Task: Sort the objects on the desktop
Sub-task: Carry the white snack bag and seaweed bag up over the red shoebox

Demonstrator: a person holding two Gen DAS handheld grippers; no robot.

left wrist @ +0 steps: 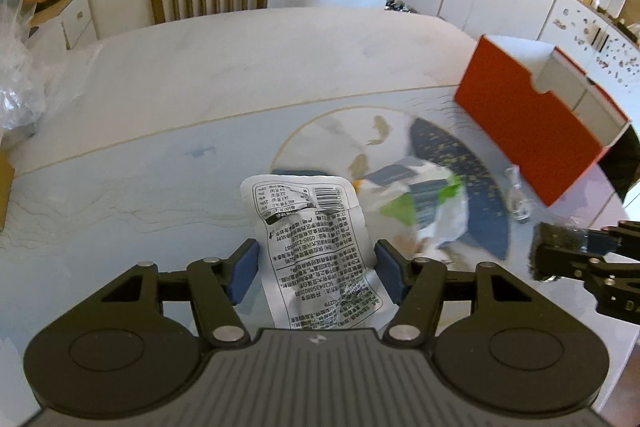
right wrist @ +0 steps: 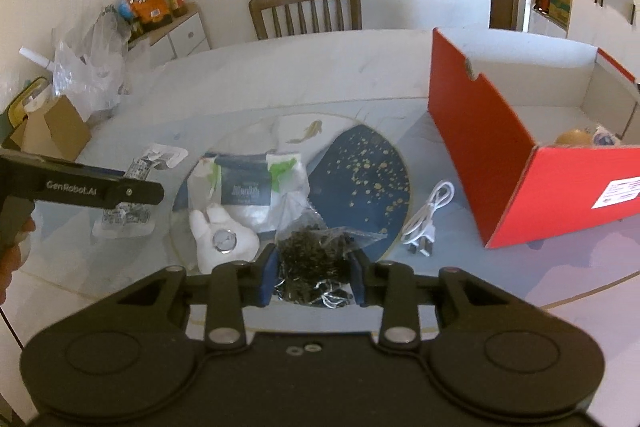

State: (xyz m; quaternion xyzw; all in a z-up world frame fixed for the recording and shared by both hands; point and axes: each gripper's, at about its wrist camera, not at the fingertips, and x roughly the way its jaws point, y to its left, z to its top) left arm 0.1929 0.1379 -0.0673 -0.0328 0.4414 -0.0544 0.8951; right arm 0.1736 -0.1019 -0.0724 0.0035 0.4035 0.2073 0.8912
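My left gripper (left wrist: 316, 267) has its blue pads on both sides of a silver printed foil packet (left wrist: 312, 247) that lies on the table; the jaws are wide and not pressing it. The packet also shows in the right wrist view (right wrist: 128, 199), under the left gripper's arm (right wrist: 100, 187). My right gripper (right wrist: 312, 275) is shut on a clear bag of dark small pieces (right wrist: 312, 263), held low over the glass turntable (right wrist: 360, 171). That bag shows in the left wrist view (left wrist: 554, 251). An open red box (right wrist: 500, 155) stands at the right.
On the turntable lie a white-green-blue pouch (right wrist: 244, 183) and a white plush with a small clock (right wrist: 224, 239). A white USB cable (right wrist: 428, 219) lies beside the box. Inside the box are a round brown object (right wrist: 572, 138) and a wrapper. Plastic bags (right wrist: 88, 75), a cardboard box (right wrist: 52, 131) and a chair (right wrist: 306, 9) stand beyond.
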